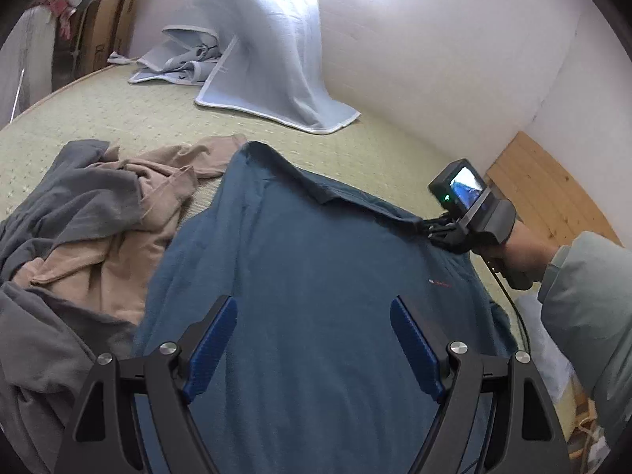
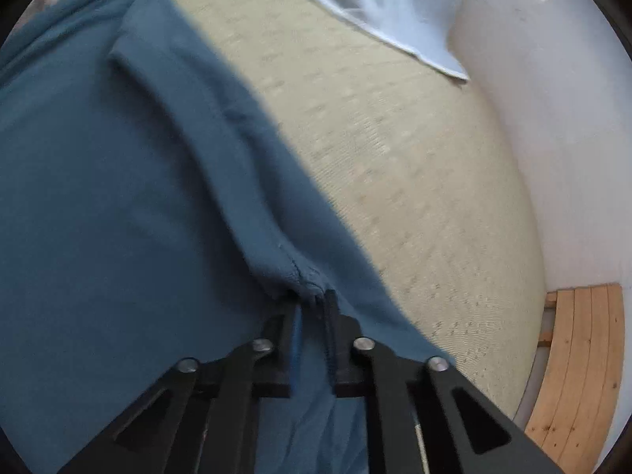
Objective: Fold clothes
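The blue shirt [image 1: 316,276] lies mostly flat on the mat [image 1: 118,118], its far right edge pinched by the right gripper [image 2: 312,300], the left gripper [image 1: 314,339] spread wide and empty above it, folds unclear, while a grey-and-tan pile [image 1: 79,229] sits crumpled left.

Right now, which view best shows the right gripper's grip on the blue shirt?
The right wrist view: the right gripper is shut on a bunched fold of the blue shirt, seen close up. The left wrist view shows that gripper small and from the side, at the shirt's edge.
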The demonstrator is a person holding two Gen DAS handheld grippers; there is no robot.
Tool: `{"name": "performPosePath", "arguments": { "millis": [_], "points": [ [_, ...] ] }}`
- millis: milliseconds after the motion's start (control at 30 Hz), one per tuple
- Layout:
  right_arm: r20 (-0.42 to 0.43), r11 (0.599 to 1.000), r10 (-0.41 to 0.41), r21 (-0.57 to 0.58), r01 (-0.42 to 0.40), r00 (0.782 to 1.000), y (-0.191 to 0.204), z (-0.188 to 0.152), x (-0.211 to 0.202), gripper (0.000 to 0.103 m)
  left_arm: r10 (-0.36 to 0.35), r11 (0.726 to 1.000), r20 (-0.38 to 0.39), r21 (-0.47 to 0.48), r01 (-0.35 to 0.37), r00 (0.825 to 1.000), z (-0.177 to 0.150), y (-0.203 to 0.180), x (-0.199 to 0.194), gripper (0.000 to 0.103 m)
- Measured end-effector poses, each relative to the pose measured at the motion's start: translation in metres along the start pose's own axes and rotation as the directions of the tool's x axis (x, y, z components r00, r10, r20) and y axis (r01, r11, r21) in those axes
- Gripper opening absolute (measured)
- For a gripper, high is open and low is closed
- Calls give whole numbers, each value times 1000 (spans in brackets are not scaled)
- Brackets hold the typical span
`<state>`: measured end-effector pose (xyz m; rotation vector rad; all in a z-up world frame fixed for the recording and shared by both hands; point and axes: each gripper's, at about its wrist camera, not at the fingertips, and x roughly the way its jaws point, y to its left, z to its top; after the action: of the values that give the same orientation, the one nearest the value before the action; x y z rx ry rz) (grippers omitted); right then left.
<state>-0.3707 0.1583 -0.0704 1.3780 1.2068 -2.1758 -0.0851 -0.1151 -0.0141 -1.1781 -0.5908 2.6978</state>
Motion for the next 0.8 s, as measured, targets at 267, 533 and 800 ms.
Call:
{"name": "performPosePath", "arguments": {
  "millis": [267,533,800],
  "points": [
    [66,958,-80,279,58,995,-65,26,-10,8,14,1000,38,-26,-13,999,8,14,-8,83],
    [55,910,-116,406,84,992,-62,43,-16,64,21,998,55,-59,-18,998,14,25,-11,83],
    [239,987,49,138,-84,970,14,75,-57,64,16,998,55,-58,-13,998,13,25,-13,83]
  ]
}}
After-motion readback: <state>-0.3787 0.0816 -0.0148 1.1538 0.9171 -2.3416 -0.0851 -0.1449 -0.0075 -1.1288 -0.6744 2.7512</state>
